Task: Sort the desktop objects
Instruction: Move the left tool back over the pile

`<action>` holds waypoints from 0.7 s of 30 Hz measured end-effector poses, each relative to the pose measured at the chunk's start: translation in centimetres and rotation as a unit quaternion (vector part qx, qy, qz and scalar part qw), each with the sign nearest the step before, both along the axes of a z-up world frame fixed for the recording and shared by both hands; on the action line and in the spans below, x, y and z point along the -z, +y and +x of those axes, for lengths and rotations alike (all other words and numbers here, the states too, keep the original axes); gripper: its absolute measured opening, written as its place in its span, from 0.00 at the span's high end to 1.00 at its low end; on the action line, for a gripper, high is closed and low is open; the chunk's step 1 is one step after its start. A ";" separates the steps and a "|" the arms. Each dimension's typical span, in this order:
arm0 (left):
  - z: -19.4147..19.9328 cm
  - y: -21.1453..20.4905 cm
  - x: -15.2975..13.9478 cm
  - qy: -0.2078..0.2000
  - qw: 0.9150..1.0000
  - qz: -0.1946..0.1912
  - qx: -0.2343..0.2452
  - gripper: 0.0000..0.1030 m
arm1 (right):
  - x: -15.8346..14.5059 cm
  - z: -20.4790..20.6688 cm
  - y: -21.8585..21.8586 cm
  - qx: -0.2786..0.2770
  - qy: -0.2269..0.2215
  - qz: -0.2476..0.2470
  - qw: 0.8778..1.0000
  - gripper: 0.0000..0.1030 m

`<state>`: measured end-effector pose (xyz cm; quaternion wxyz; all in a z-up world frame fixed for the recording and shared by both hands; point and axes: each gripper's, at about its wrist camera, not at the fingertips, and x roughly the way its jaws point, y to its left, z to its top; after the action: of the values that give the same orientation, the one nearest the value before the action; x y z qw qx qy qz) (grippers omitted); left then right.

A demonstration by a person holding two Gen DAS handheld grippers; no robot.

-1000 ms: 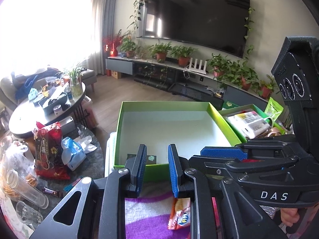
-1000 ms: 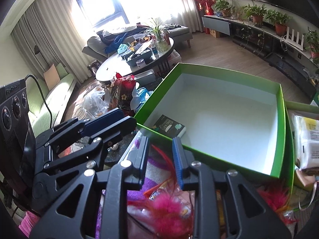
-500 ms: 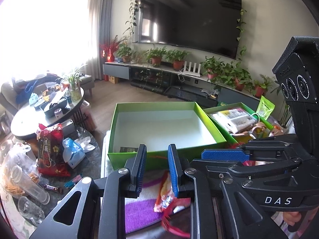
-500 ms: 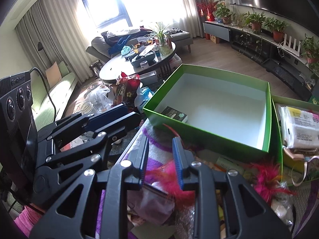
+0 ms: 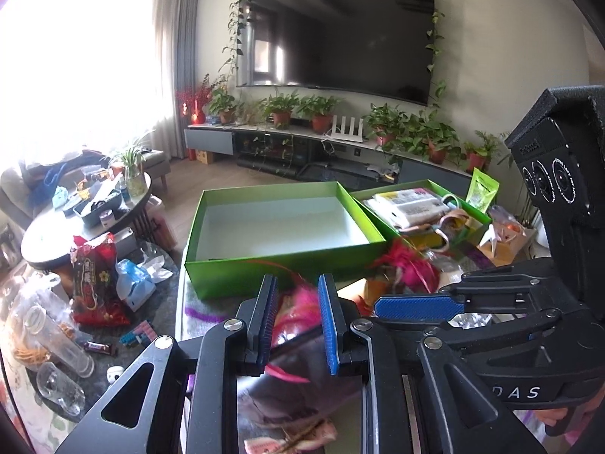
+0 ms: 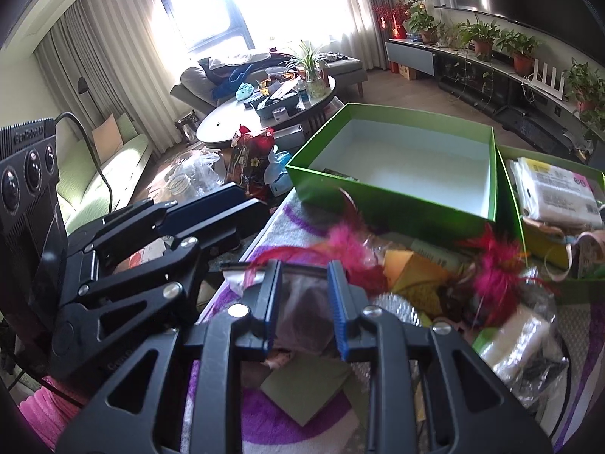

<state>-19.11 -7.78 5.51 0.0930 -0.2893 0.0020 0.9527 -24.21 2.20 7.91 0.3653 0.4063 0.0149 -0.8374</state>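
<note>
- The surface [image 6: 287, 423] is covered by a cloth with purple and pale swirls, and loose items crowd it.
- Behind it is a living room: a large dark television [image 5: 336, 38] on the wall, trailing vines around it, and a low cabinet lined with potted plants [image 5: 321, 113].
- To the left stands a round coffee table [image 6: 234, 113] loaded with small things; a grey sofa and bright curtained windows lie beyond it.
- A red snack bag [image 5: 94, 276] and clear jars sit on the dark lower table beside the surface.
- A large green box [image 6: 397, 204] with a white inside rests at the far edge of the surface; a small dark packet [image 6: 340, 174] lies in its near left corner.
- A second green box [image 6: 518, 204] touches its right side and holds a white wrapped pack [image 6: 556, 196] and ribbons.
- Pink-red feathers [image 6: 495, 265] lie in front of the boxes, among a yellow card and a clear bag.
- The left gripper [image 5: 297, 321] hovers over a clear packet with pink feathers; its fingers are spread, with blurred contents showing between them.
- The right gripper [image 6: 304, 302] hangs above a clear bag [image 6: 302, 302], fingers spread either side of it; I cannot tell whether they touch it.
</note>
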 end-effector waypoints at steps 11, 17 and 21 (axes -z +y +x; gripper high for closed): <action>3.4 1.7 2.2 -0.019 1.000 0.001 -0.003 0.80 | 2.3 3.2 1.8 -0.007 -0.021 0.002 1.000 0.75; 5.0 2.6 4.2 -0.035 0.999 0.000 -0.002 0.80 | 4.4 4.9 2.6 -0.009 -0.041 0.008 0.999 0.75; 5.8 3.1 5.6 -0.046 0.999 0.003 -0.003 0.80 | 5.8 5.9 3.1 -0.009 -0.049 0.016 0.999 0.72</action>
<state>-13.28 -4.71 -0.09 0.0914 -0.3323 -0.0055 0.9387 -18.33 5.31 2.10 0.3669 0.4523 0.0137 -0.8128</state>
